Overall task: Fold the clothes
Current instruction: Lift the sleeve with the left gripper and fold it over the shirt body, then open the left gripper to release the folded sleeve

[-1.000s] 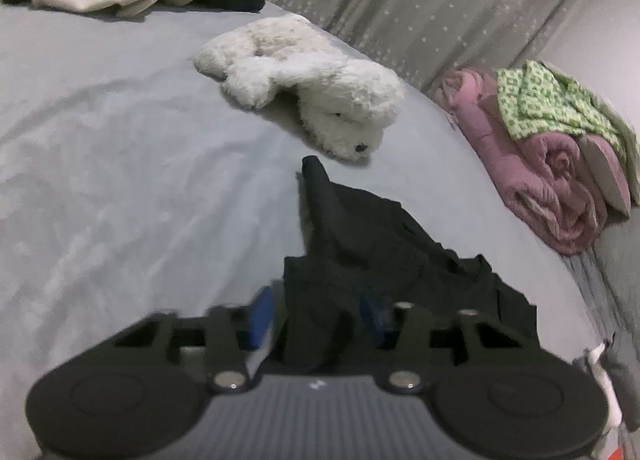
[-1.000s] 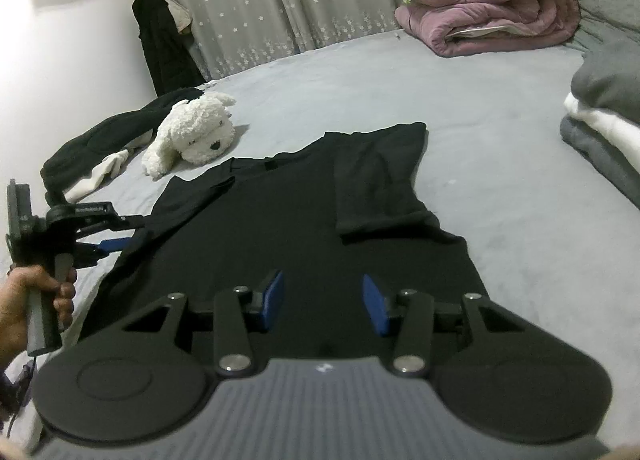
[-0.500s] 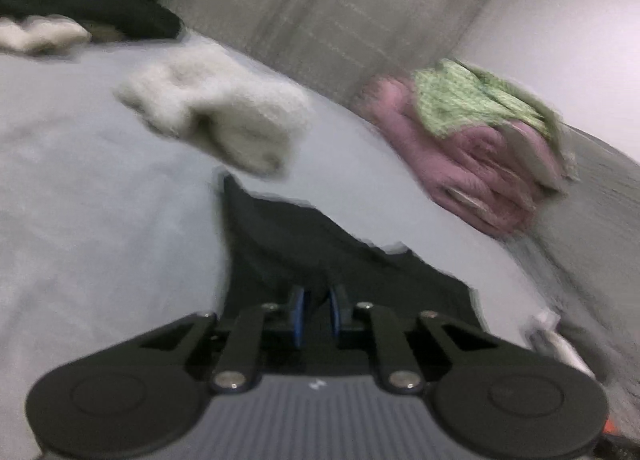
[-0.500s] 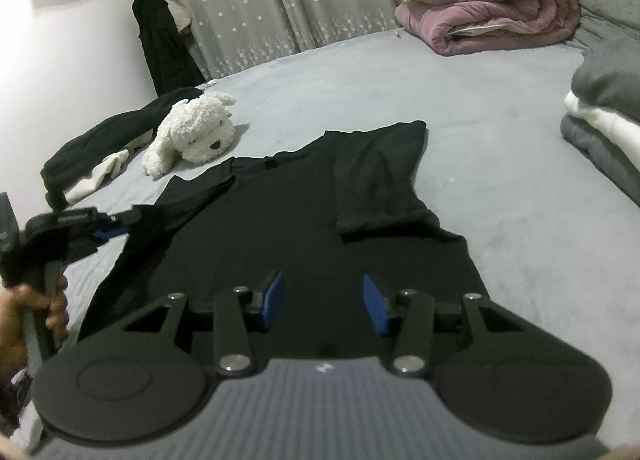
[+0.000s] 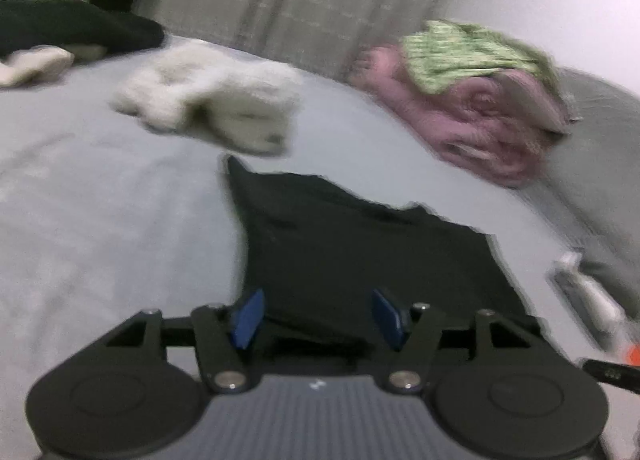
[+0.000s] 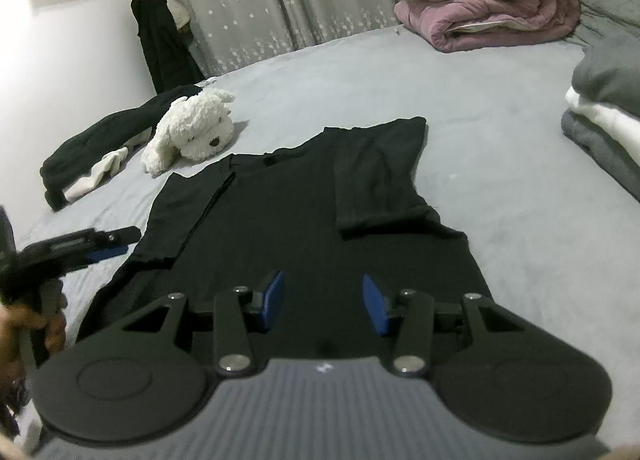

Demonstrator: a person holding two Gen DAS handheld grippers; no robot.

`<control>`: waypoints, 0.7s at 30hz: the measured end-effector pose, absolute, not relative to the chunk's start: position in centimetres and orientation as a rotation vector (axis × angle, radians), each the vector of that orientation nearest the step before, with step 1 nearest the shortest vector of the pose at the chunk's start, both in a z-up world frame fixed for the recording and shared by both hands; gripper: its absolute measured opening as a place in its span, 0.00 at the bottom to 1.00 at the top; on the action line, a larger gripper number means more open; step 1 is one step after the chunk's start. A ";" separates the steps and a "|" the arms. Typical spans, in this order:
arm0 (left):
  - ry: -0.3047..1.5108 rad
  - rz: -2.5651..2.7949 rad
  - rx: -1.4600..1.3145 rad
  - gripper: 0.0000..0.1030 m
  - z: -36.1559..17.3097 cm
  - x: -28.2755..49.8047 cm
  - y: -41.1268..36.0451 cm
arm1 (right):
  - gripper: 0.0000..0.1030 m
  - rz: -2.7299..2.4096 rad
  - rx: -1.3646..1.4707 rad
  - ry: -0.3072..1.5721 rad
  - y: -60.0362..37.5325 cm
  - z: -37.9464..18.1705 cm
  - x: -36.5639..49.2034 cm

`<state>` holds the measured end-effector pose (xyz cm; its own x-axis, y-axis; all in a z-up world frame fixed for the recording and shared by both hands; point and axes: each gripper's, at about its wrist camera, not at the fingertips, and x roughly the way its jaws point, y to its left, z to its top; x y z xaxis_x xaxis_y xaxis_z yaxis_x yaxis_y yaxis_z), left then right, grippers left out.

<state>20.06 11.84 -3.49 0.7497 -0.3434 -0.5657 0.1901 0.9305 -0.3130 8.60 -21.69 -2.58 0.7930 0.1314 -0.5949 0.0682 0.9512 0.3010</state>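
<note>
Right gripper (image 6: 322, 302) hovers low over the hem end of the black t-shirt (image 6: 288, 227), blue pads spread wide, nothing between them, contact with the cloth not clear. Left gripper (image 5: 316, 314), seen from the right wrist at the shirt's left edge (image 6: 94, 246), is also spread wide and empty; its own view is motion-blurred, so touch can't be confirmed. The shirt lies flat on the grey bed (image 6: 500, 187), both sleeves folded in over the body, right sleeve (image 6: 378, 171) neat, left sleeve (image 6: 188, 211) narrower and slightly rumpled. Risk, as a judgement: a hem grab taking only the top layer would drag the sleeves open or skew the fold; the left flap looks likeliest to slip. Farther off: white plush dog (image 6: 192, 131), dark clothes pile (image 6: 100, 143), folded stack (image 6: 604, 111), pink quilt (image 6: 488, 7).
</note>
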 end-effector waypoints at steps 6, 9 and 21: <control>0.680 -0.213 -0.297 0.57 -4.4 23.5 11.7 | 0.47 0.026 0.308 0.669 -21.6 -3.0 8.8; 0.700 -0.144 -0.315 0.07 -5.3 24.0 11.7 | 0.47 0.021 0.305 0.674 -21.7 -3.2 8.9; 0.583 -0.080 -0.354 0.47 -4.2 22.0 12.0 | 0.47 -0.009 0.300 0.697 -22.7 -4.1 9.4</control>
<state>22.00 12.03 -4.16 0.8335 -0.1729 -0.5247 -0.0255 0.9367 -0.3493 9.36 -22.71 -4.05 0.7684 0.0911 -0.6334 0.1081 0.9571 0.2689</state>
